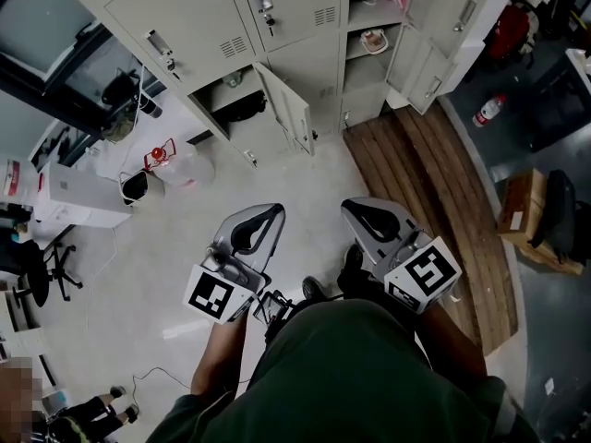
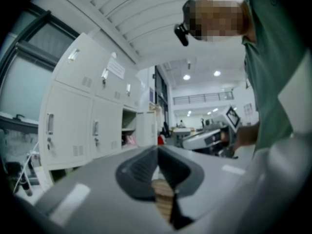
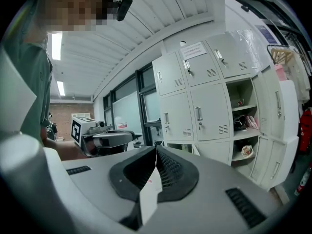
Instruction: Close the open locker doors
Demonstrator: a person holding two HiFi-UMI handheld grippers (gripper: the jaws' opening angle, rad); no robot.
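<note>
Close by, the left gripper (image 1: 269, 213) and the right gripper (image 1: 355, 207) both have their jaws pressed together, with nothing in them. Farther ahead stand the white lockers (image 1: 297, 9). One low door (image 1: 288, 109) hangs open. The right-side doors (image 1: 445, 37) swing wide.

a strip of wooden planks (image 1: 434, 201) runs beside the pale floor (image 1: 305, 178). right of the planks lies a red-and-white bottle (image 1: 488, 111); nearer, a cardboard box (image 1: 523, 206) sits just beside a black bag (image 1: 560, 212). at left, a clear jug (image 1: 185, 166) with a red cap stands near a white box (image 1: 78, 195), perhaps a printer. a black office chair (image 1: 42, 270) stands at the left edge.
</note>
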